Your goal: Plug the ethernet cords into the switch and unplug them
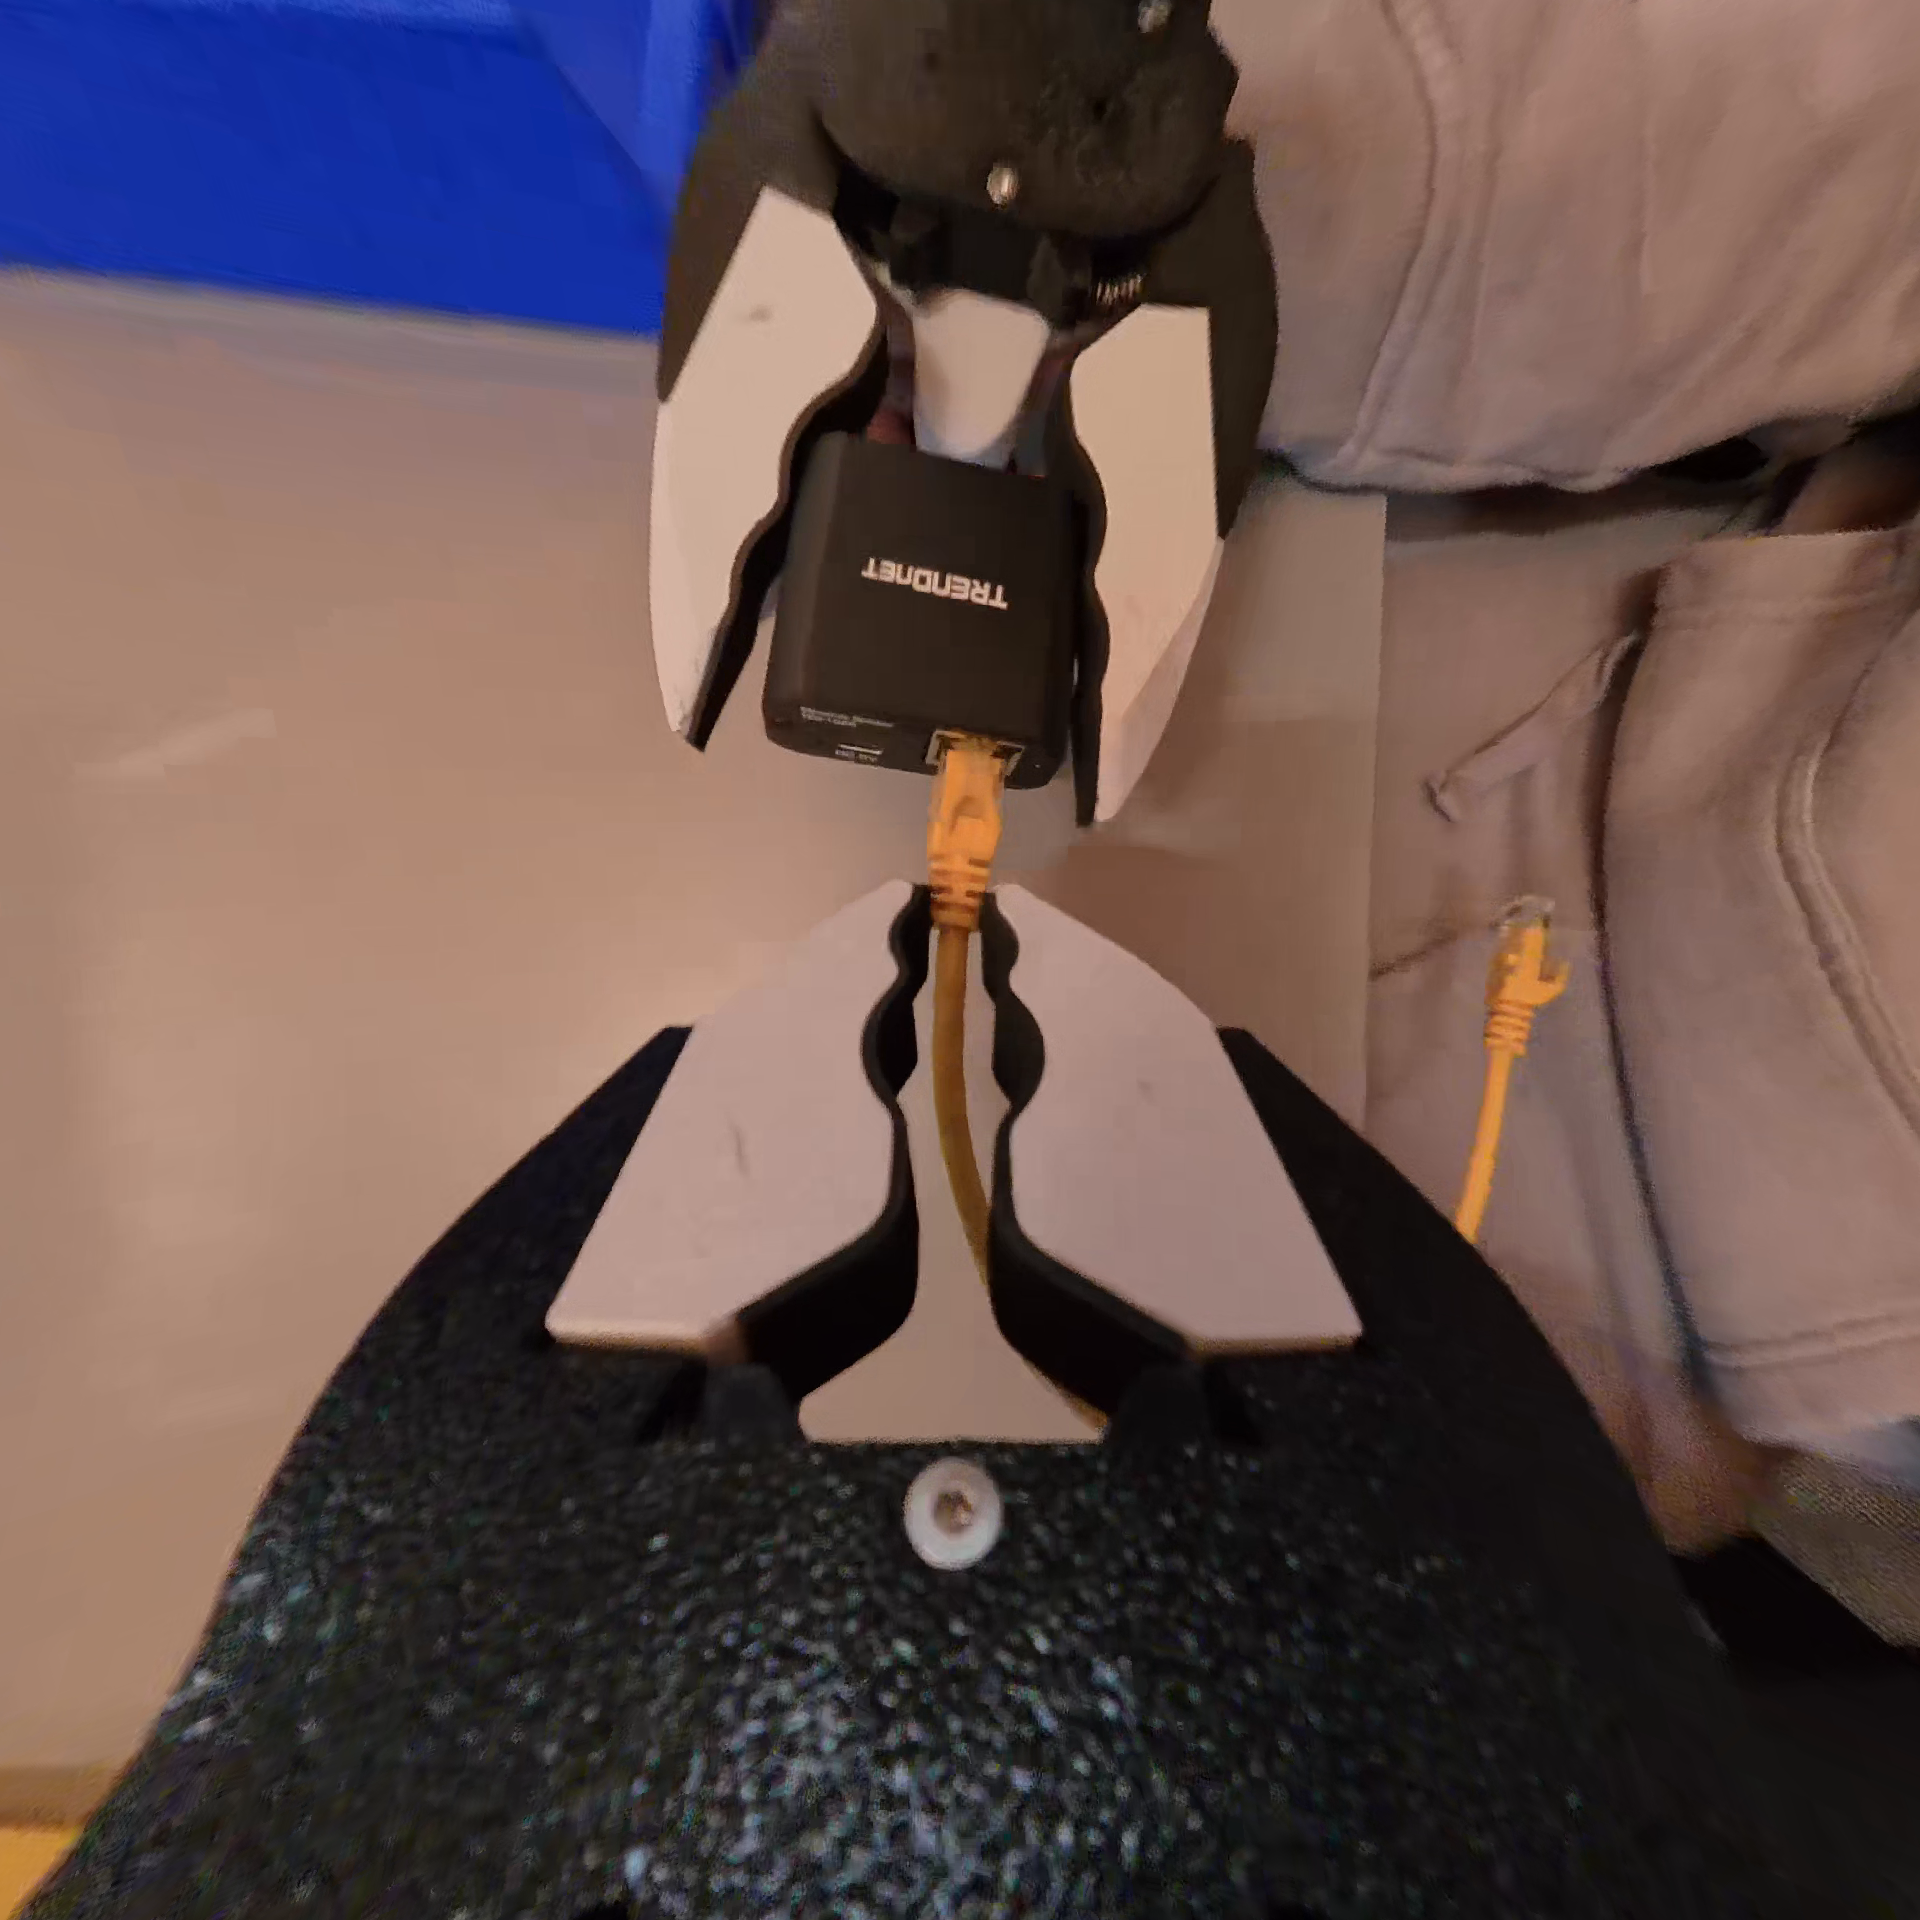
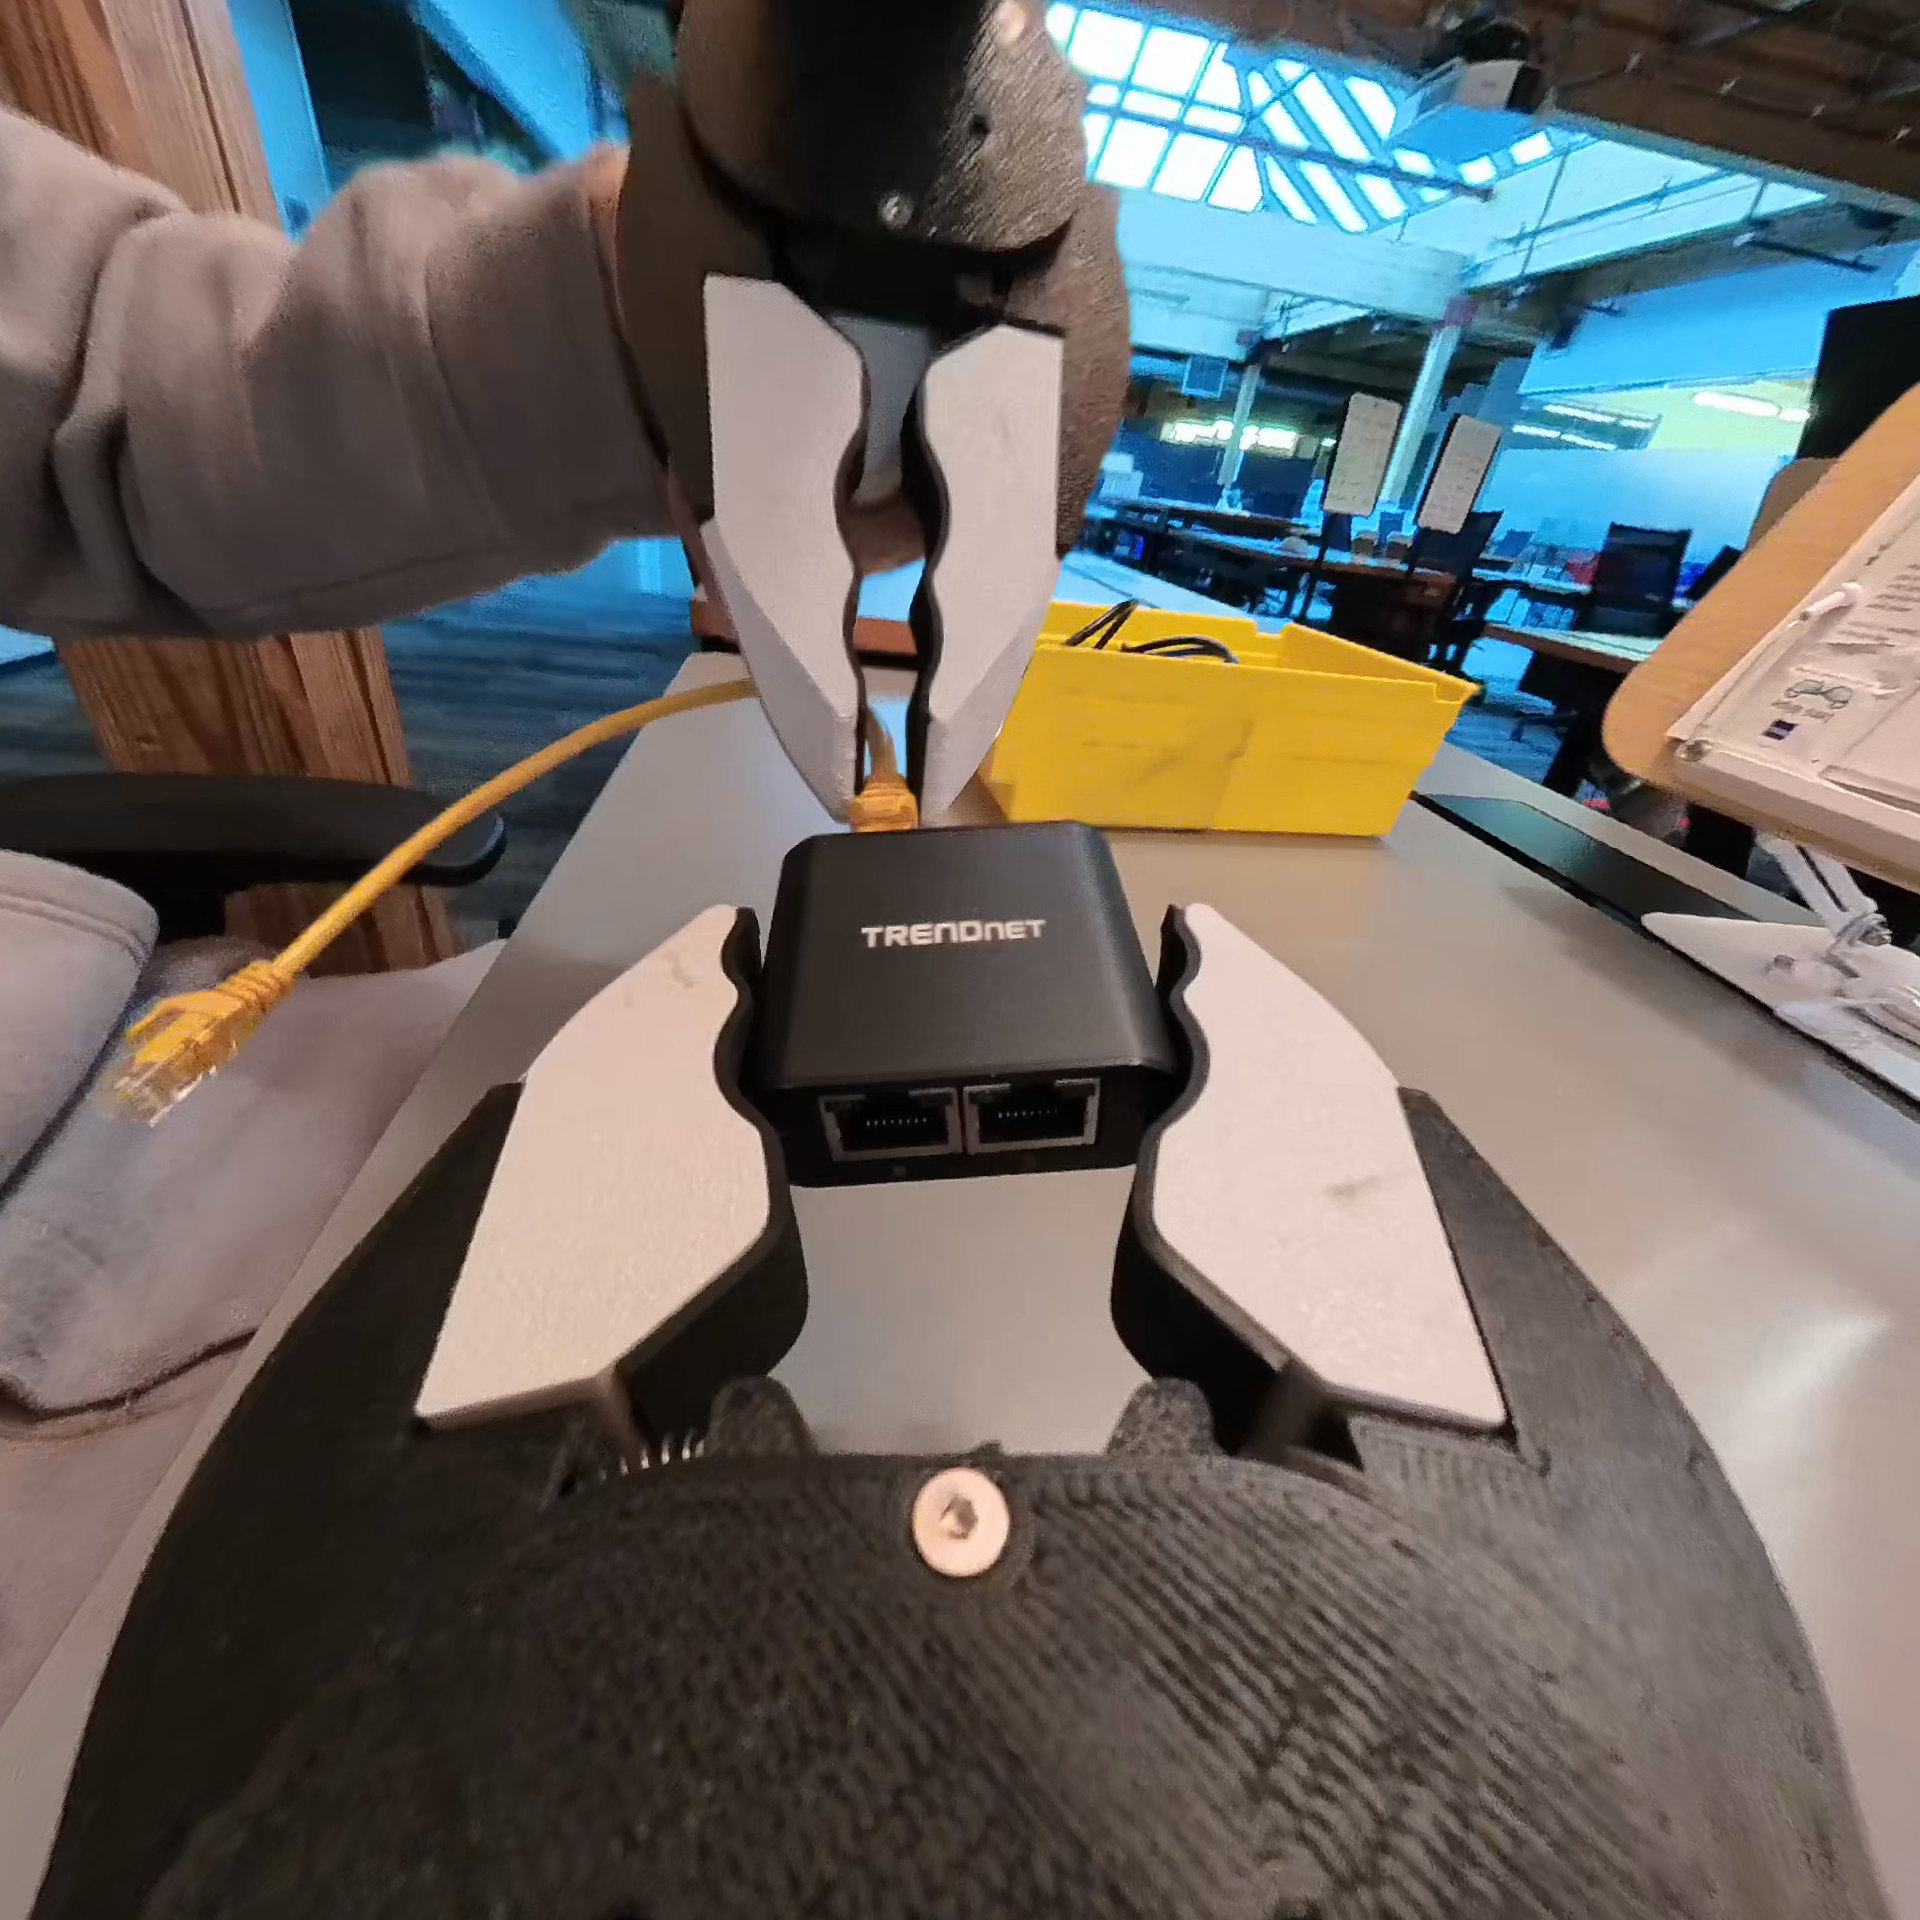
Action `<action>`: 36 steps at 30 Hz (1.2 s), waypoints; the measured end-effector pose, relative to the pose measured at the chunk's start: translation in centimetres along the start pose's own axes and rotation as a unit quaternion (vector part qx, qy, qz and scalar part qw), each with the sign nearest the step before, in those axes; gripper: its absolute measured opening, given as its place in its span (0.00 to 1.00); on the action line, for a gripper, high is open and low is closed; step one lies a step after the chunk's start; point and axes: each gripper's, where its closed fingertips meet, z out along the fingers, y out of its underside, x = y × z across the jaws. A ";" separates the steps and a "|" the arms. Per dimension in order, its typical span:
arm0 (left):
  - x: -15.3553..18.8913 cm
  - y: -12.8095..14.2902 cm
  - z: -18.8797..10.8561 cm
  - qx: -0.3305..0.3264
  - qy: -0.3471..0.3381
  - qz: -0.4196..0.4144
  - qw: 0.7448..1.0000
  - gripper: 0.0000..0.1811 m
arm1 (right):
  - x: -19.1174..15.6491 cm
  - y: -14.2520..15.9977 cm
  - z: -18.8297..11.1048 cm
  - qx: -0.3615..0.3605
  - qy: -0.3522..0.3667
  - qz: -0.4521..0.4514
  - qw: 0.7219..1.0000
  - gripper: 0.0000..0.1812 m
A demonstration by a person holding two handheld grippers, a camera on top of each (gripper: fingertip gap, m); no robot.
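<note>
A small black switch (image 2: 951, 977) is held a little above the grey table (image 2: 1455, 1039), clamped between the fingers of my right gripper (image 2: 961, 935). Its near face shows two empty ports (image 2: 961, 1117). A yellow ethernet cord (image 1: 951, 1049) is plugged into a port on the far face (image 1: 966, 769). My left gripper (image 1: 956, 899) is shut on that cord just behind the plug's boot; it also shows in the right wrist view (image 2: 883, 800). The cord's other plug (image 2: 177, 1039) hangs free beside the table, also in the left wrist view (image 1: 1522, 977). The right gripper (image 1: 894, 779) faces the left one, holding the switch (image 1: 920, 613).
A yellow bin (image 2: 1226, 717) with black cables sits behind the switch. A document holder (image 2: 1787, 665) stands at the right edge. A person's grey sleeve (image 2: 312, 395) and sweatshirt (image 1: 1558, 260) are close by. A wooden post (image 2: 208, 675) and a black chair armrest (image 2: 208, 821) are left of the table. The grippers are tip to tip, or close to it.
</note>
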 end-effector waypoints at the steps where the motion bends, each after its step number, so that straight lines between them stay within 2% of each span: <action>1: -0.2 -0.4 -0.1 0.034 -0.007 0.008 0.999 0.05 | 0.2 -0.2 -0.2 0.010 0.005 0.006 1.000 0.41; 5: -0.3 -1.8 -0.7 0.165 -0.014 0.018 0.986 0.08 | 0.9 -1.1 -1.0 0.051 0.014 0.024 0.998 0.41; 9: -0.3 -1.8 -0.9 0.235 -0.012 -0.005 0.972 0.12 | 1.3 -1.7 -1.6 0.077 0.016 0.040 0.996 0.41; 12: -0.7 -2.3 -1.3 0.280 -0.020 -0.019 0.960 0.11 | 0.8 -1.3 -1.1 0.058 0.006 0.028 0.998 0.41; 17: -0.3 -2.1 -0.6 0.268 0.001 -0.023 0.963 0.11 | 0.5 -0.9 -0.6 0.040 0.005 0.016 0.999 0.41; 25: -0.3 -2.2 -0.1 0.269 -0.018 -0.005 0.963 0.06 | 0.6 -1.0 -0.7 0.042 0.008 0.019 0.999 0.41; 31: -0.1 -1.4 0.2 0.225 -0.025 0.031 0.973 0.06 | 0.1 -0.1 0.1 0.005 0.001 0.016 1.000 0.41; 36: -0.5 -2.6 0.0 0.249 -0.034 0.022 0.968 0.06 | 0.6 -0.8 -0.6 0.036 0.007 0.033 0.999 0.41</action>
